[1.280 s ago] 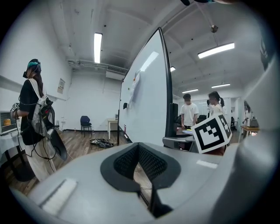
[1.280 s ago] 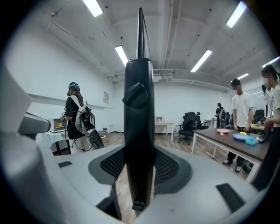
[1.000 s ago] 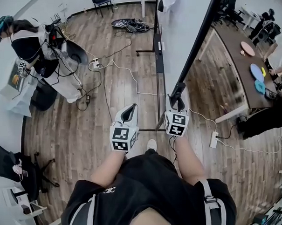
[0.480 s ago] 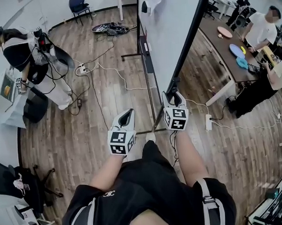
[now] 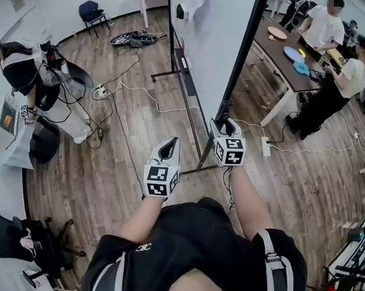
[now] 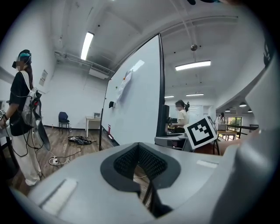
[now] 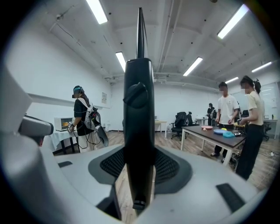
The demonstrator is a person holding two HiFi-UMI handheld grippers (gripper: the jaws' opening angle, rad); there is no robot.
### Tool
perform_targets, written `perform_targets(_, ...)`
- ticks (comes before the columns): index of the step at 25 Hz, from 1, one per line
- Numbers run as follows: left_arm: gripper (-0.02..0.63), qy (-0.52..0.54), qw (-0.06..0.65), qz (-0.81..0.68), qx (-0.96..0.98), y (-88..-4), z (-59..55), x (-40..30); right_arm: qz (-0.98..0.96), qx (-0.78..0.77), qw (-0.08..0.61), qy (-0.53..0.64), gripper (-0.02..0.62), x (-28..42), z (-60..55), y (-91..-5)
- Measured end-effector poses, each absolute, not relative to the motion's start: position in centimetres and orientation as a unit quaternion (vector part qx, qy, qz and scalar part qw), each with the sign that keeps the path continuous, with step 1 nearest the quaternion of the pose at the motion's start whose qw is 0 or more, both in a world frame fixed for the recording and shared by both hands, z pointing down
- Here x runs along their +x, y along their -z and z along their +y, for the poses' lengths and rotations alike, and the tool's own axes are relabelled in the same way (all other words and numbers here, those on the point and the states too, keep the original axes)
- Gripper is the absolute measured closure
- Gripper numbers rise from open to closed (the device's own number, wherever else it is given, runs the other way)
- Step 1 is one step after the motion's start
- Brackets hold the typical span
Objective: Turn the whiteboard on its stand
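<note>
The whiteboard [image 5: 217, 44] stands upright on its wheeled stand [image 5: 191, 105], its black side frame [image 5: 245, 55] running down towards me. My right gripper [image 5: 225, 123] is shut on the lower end of that frame. In the right gripper view the black frame [image 7: 138, 109] rises straight up between the pads of the right gripper [image 7: 139, 166]. My left gripper [image 5: 169, 145] hangs to the left of the stand, shut and empty, touching nothing. In the left gripper view, the left gripper [image 6: 140, 162] looks at the board's white face [image 6: 135, 109].
Cables and a power strip [image 5: 99, 91] lie on the wood floor left of the stand, and another strip [image 5: 265, 147] lies to the right. A person with gear [image 5: 28, 64] stands far left. Two people [image 5: 328, 27] stand by a table [image 5: 275, 47] at right.
The head view has swung, so board and floor sit further left and the people at the table have come into sight. My right gripper stays on the frame; the left stays empty.
</note>
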State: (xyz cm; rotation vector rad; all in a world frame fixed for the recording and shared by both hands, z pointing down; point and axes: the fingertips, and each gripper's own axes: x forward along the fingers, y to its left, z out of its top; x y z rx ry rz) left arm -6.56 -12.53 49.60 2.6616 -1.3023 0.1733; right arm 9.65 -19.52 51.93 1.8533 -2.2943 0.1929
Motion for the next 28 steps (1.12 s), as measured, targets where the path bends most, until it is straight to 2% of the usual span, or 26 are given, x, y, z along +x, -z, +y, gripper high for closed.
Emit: perform_targets(28, 0.598, -0.078, 0.111, -0.451, 0.882, -51.6, 1.5, -3.1, -0.771, 0.627, 0.090, -0.059, 0.400, 9.9, -5.7, -51.8)
